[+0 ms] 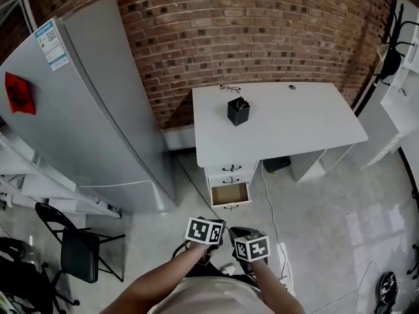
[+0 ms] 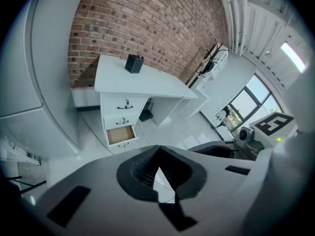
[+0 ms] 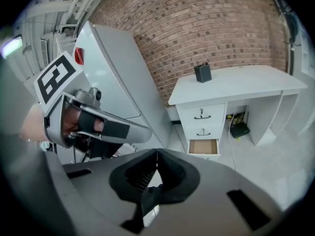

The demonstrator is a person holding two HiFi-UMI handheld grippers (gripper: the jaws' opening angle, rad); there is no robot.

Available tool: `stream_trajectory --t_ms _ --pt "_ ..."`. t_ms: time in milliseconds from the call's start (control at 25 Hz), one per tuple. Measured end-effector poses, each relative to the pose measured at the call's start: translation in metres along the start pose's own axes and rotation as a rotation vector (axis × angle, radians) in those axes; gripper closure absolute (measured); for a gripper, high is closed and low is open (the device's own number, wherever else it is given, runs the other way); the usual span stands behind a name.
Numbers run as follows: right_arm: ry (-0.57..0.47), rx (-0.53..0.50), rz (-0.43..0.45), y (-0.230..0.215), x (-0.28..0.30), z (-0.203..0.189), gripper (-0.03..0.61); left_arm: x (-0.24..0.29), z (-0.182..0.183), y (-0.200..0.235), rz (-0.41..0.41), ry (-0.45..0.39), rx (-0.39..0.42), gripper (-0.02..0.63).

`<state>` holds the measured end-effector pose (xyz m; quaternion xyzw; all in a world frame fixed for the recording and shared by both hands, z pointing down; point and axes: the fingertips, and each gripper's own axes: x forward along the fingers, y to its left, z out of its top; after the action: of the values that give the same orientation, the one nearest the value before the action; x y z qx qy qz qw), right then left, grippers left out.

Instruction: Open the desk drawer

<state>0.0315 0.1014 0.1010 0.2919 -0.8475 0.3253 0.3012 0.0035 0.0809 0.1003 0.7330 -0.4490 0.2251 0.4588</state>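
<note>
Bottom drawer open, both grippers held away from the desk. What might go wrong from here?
1. The open bottom drawer juts out low in front of the desk; a step forward might knock a shin or foot against it.
2. A white cable runs across the floor right beside it, a possible trip or snag.

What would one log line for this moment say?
bottom drawer: open | left tool: shut, empty | right tool: shut, empty | both away from desk

White rectangular desk (image 1: 281, 120), three-drawer stack under left end as seen from head view. Lowest white drawer (image 1: 230, 193) pulled out, brown wooden interior exposed, dark handle on front panel. Two upper white drawers (image 1: 231, 174) shut, flush, dark handles.
</note>
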Motion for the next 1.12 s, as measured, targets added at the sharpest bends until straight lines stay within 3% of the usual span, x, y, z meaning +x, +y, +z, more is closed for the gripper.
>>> stream_trajectory --t_ms 400,760,1120 --pt "-0.043 -0.04 0.015 0.011 -0.01 0.008 0.561 -0.011 0.009 -0.01 0.029 -0.066 0.007 0.606" --pt "0.008 -0.024 0.034 0.013 0.003 -0.018 0.563 0.001 -0.022 0.009 0.042 0.001 -0.038 0.606" --pt "0.008 0.01 0.007 0.0 0.005 -0.015 0.563 0.011 -0.013 0.014 0.031 0.025 -0.028 0.606"
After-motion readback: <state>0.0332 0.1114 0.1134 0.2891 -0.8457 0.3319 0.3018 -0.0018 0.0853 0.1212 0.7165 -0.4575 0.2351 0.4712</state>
